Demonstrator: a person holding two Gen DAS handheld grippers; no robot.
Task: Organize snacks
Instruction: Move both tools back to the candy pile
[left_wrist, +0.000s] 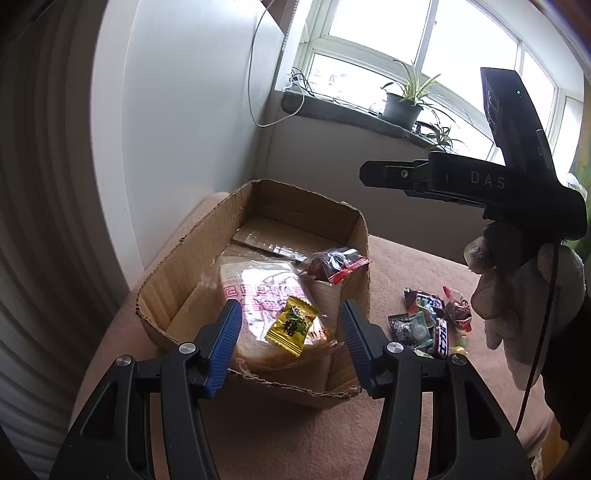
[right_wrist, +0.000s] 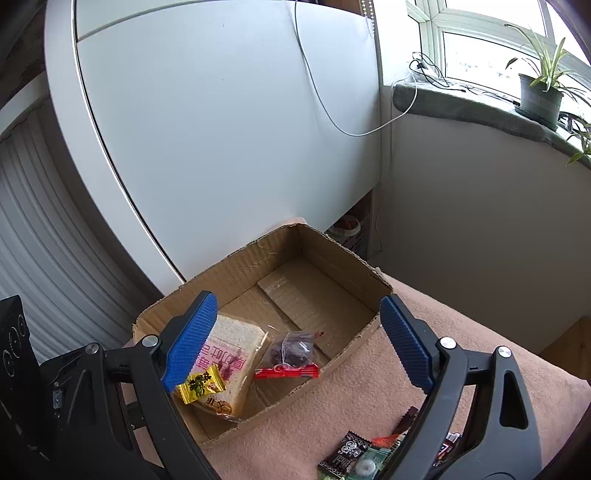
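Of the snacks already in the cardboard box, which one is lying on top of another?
The yellow candy: it rests on the wrapped bread slices. The clear packet with the red seal lies beside the bread, toward the cardboard box's right wall, not stacked.

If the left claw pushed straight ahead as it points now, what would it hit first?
Most likely the yellow candy packet lying on the bagged bread inside the cardboard box. The left claw is open and frames it, though depth is uncertain.

Partly hidden snacks

The right tool's arm and the picture's bottom edge cut off the loose snack pile (right_wrist: 354, 458); the left tool's blue finger (right_wrist: 188, 343) covers a corner of the bread pack (right_wrist: 236, 354).
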